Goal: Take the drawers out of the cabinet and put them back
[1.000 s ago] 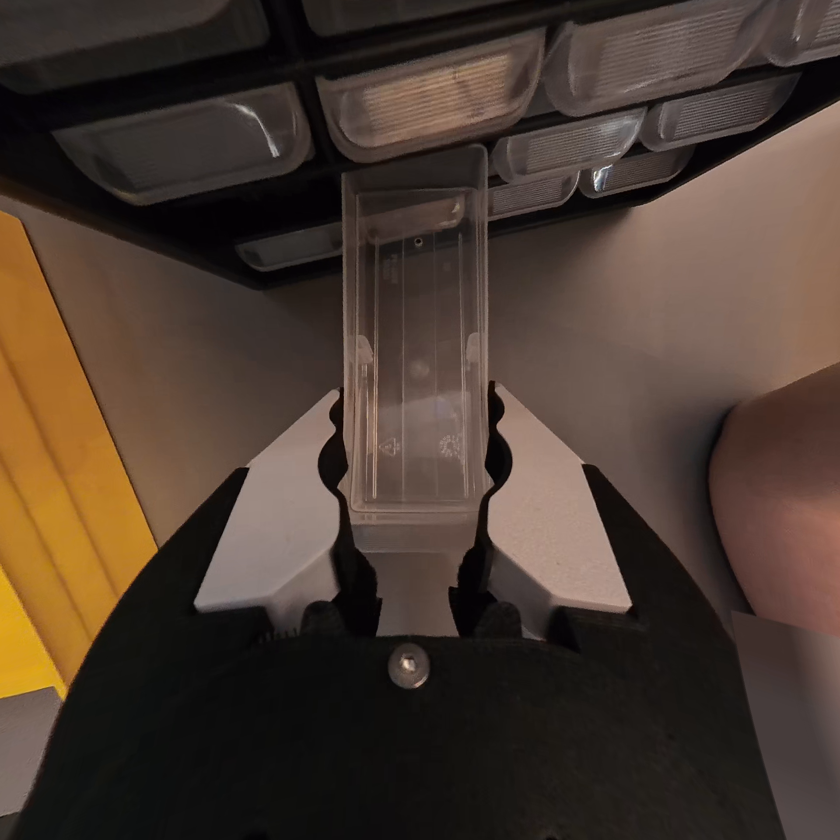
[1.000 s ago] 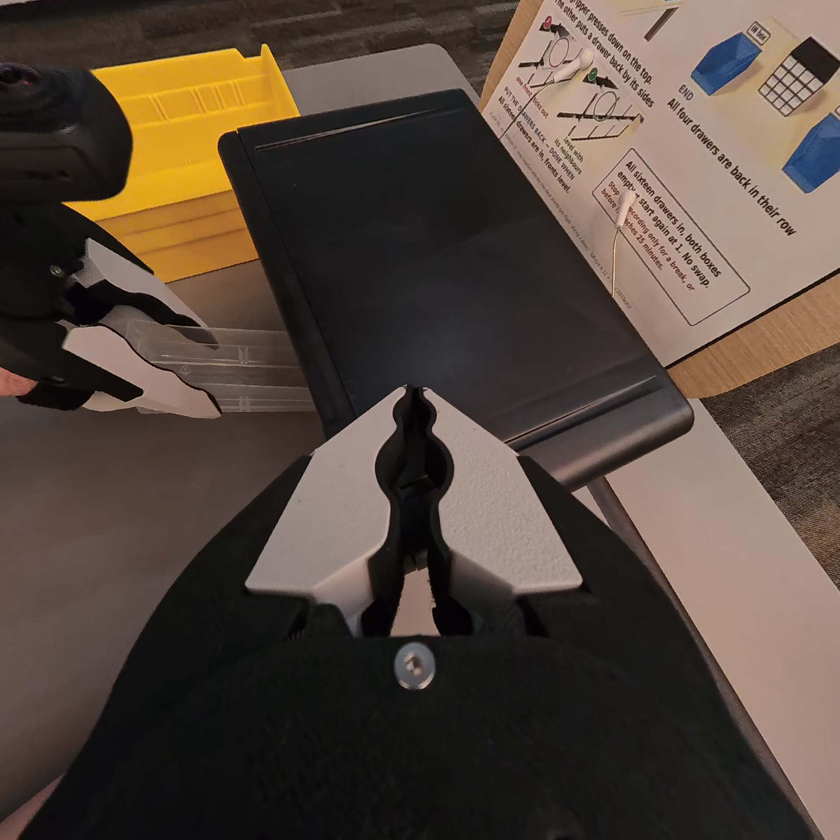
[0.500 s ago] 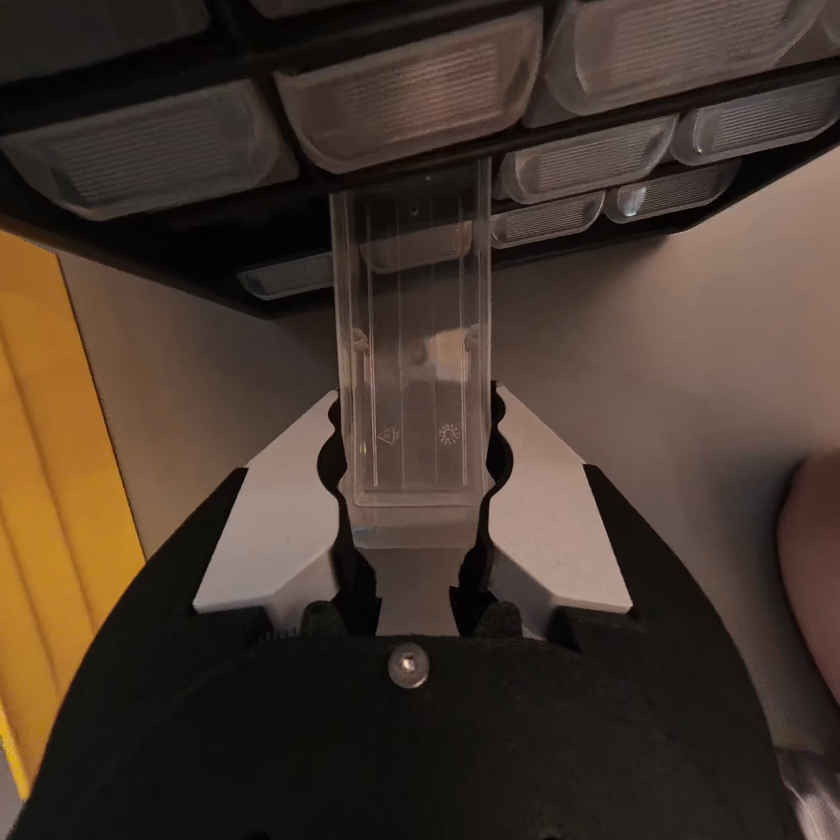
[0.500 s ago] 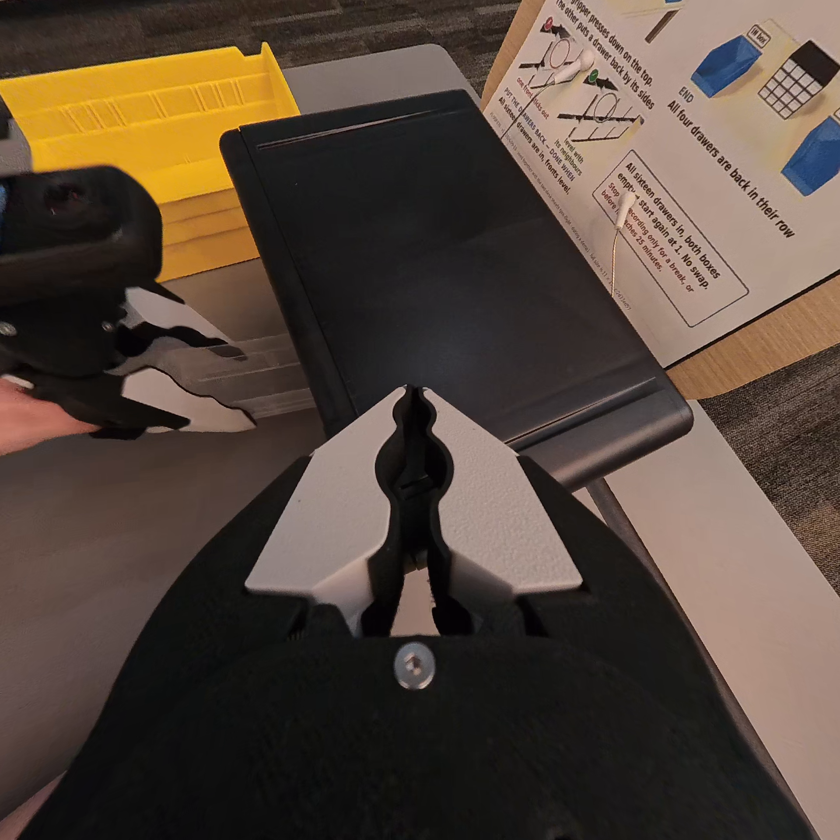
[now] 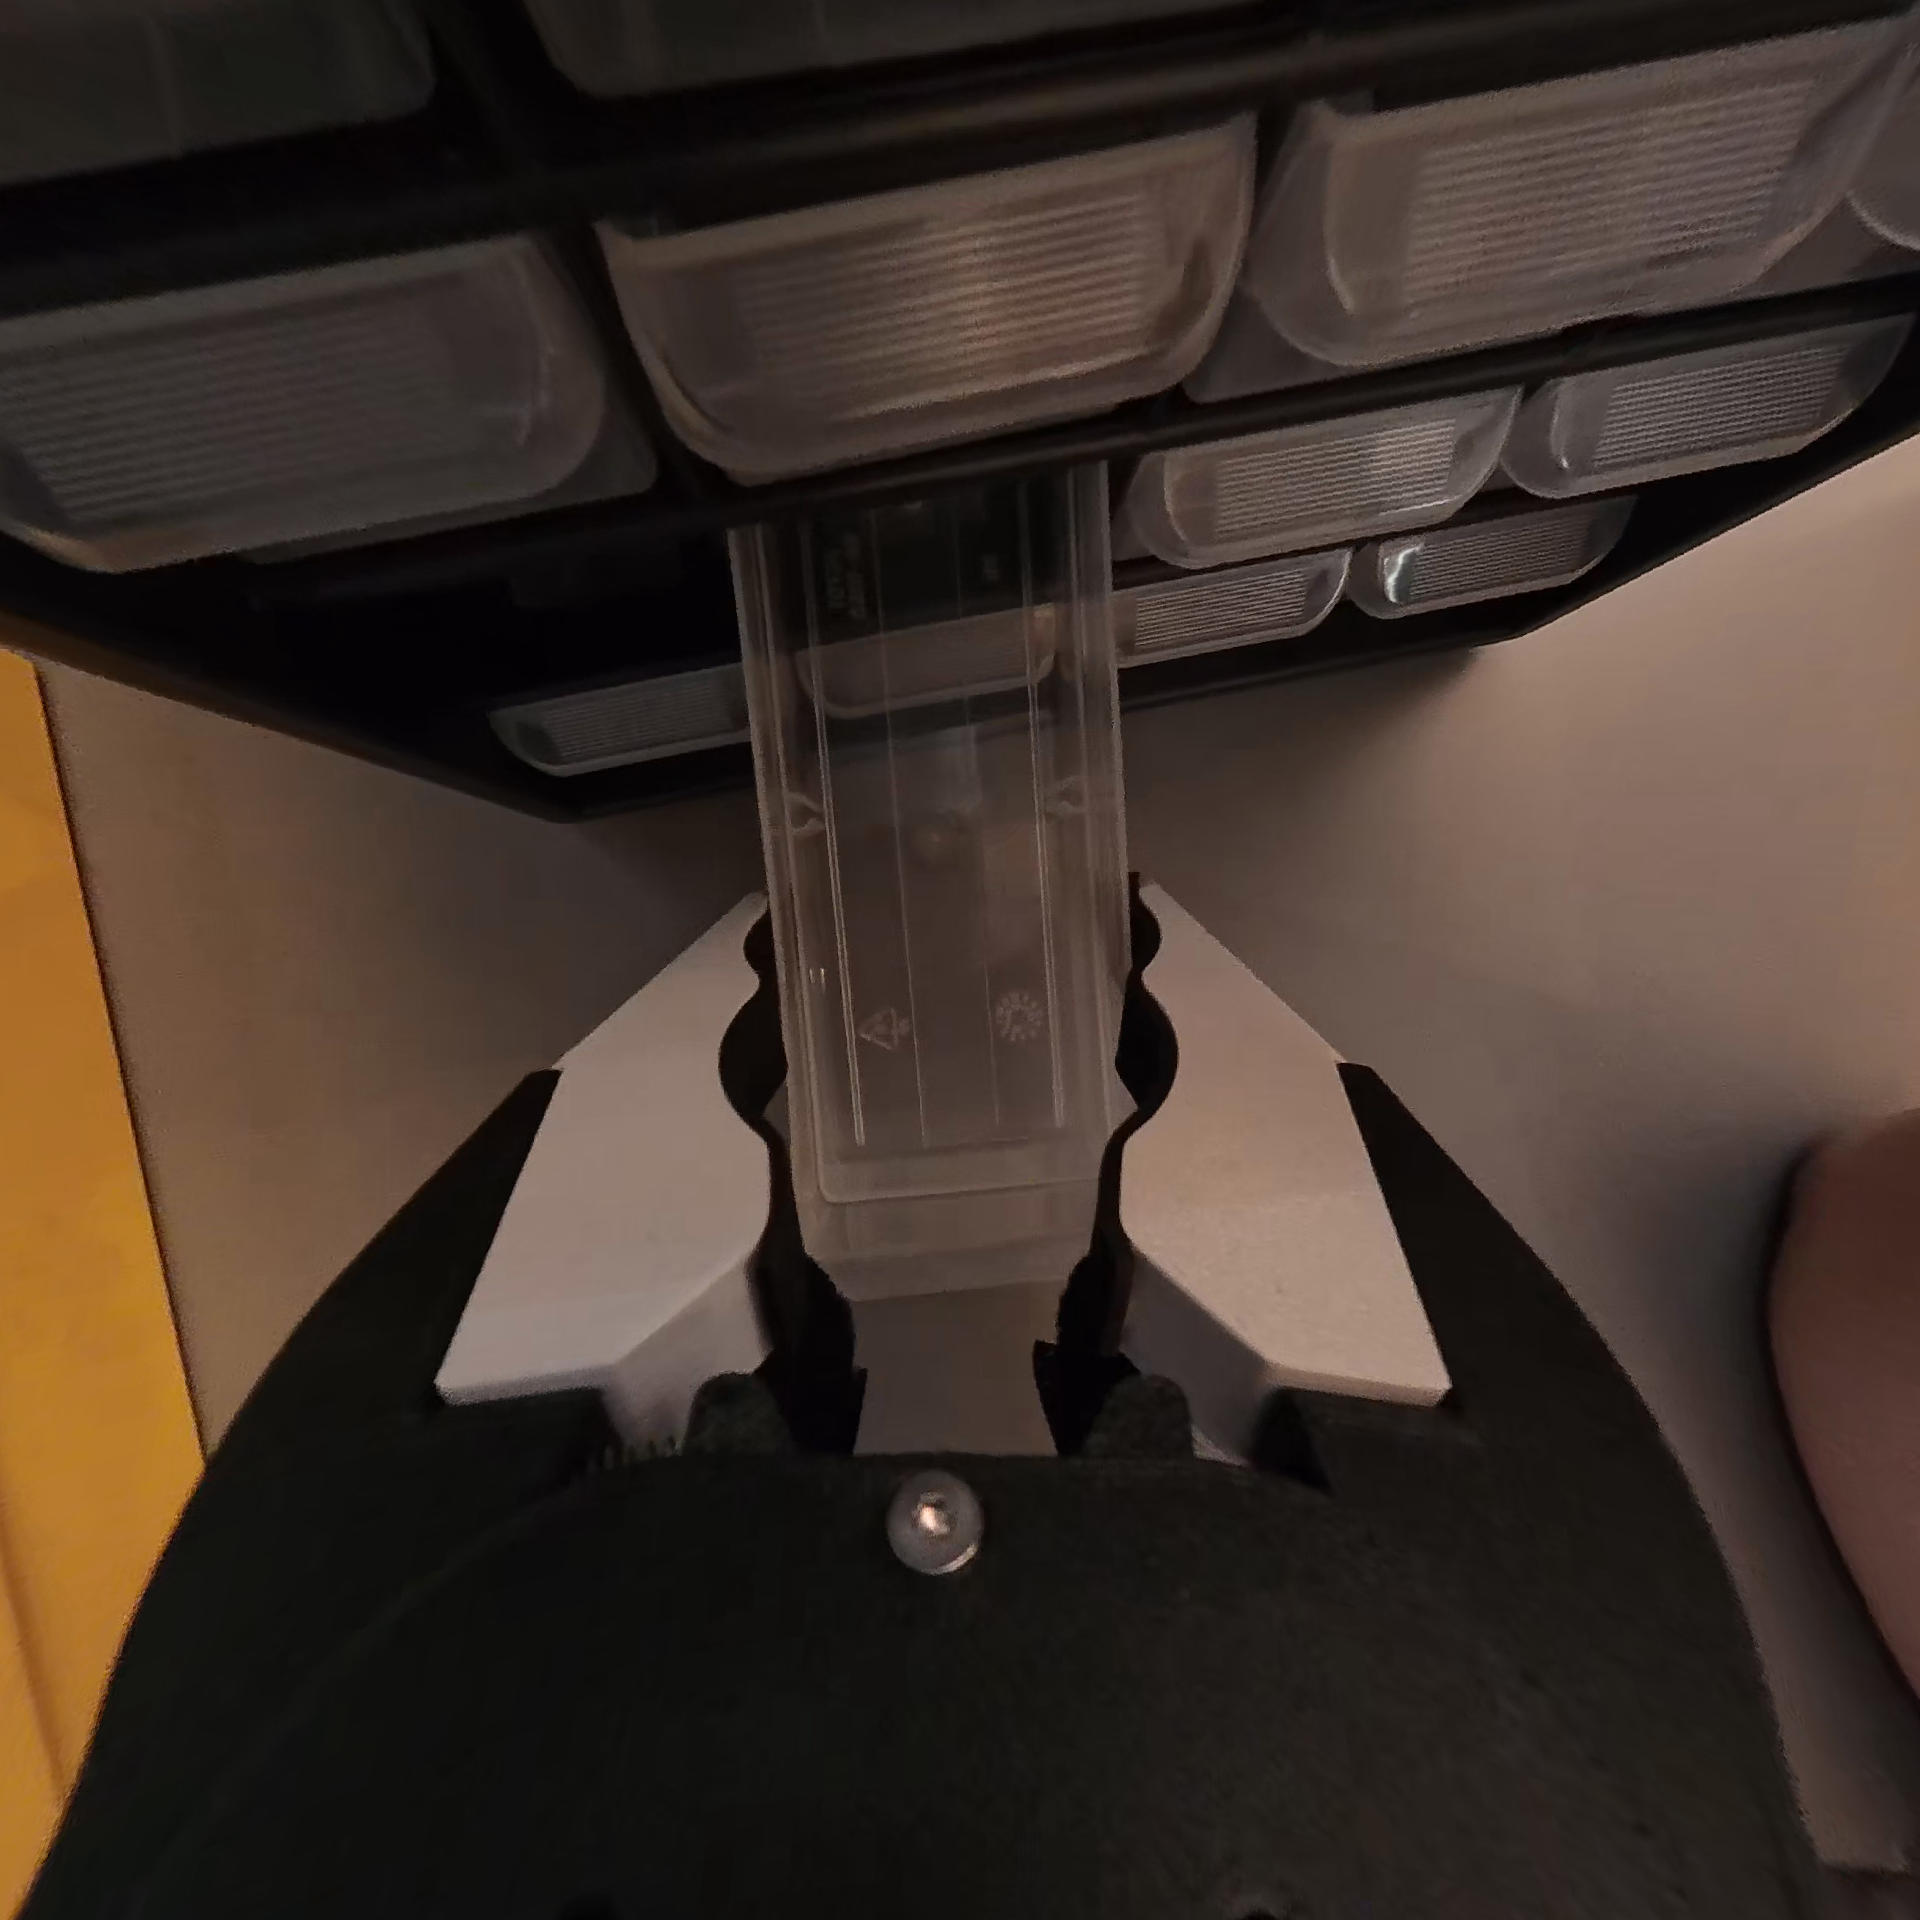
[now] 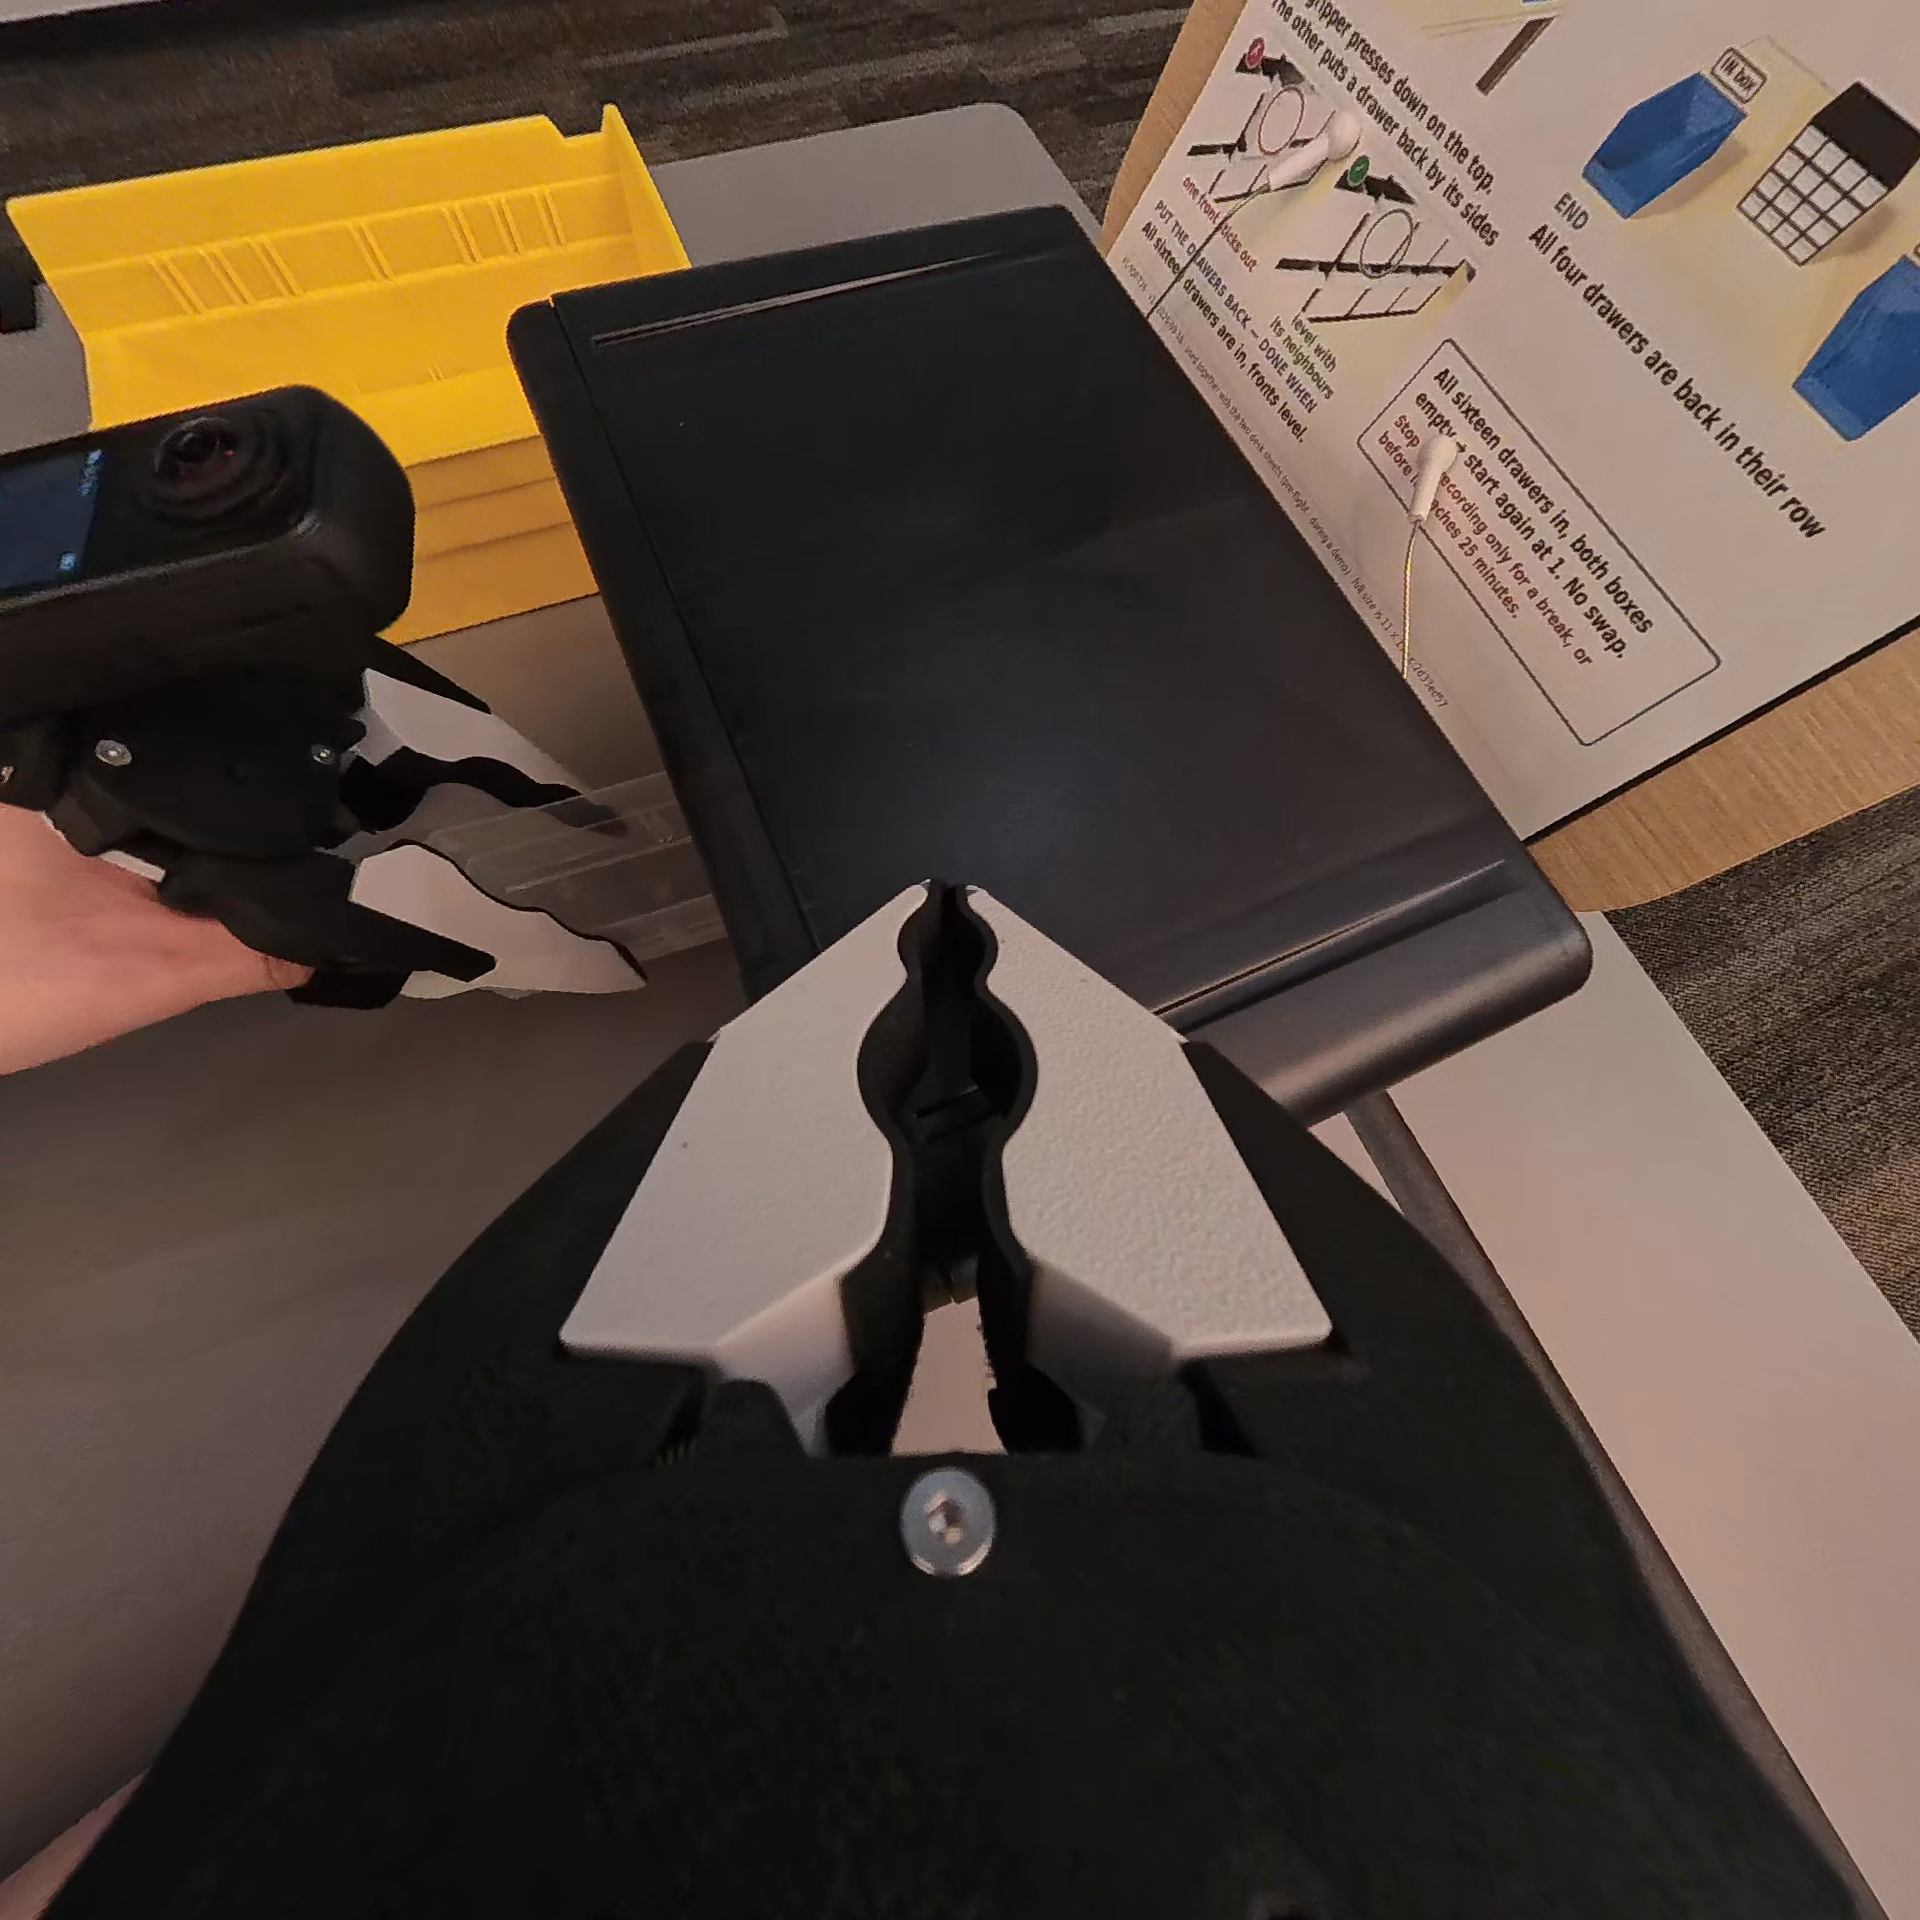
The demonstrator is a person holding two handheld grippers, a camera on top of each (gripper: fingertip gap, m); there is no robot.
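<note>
My left gripper (image 5: pixel 943 914) is shut on the sides of a clear plastic drawer (image 5: pixel 940 862). The drawer's far end is inside a slot of the black cabinet (image 5: pixel 312 644), whose other clear drawers (image 5: pixel 925 301) sit closed around it. In the right wrist view the left gripper (image 6: pixel 613 894) holds the drawer (image 6: pixel 613 862) against the cabinet's front face. My right gripper (image 6: pixel 943 891) is shut and empty, with its tip on the near edge of the cabinet's black top (image 6: pixel 987 582).
A yellow bin (image 6: pixel 343 281) stands behind the cabinet's left side on the grey table (image 6: pixel 260 1195). A printed instruction sheet (image 6: pixel 1558 343) lies to the right on a wooden board. A hand (image 6: pixel 104 966) holds the left gripper. A forearm (image 5: pixel 1849 1403) shows at right. My right fingertips sit around 20 centimeters from my left ones.
My left gripper has pushed the clear drawer forward, so more of it is inside the cabinet slot. The right gripper has stayed on the cabinet top.
</note>
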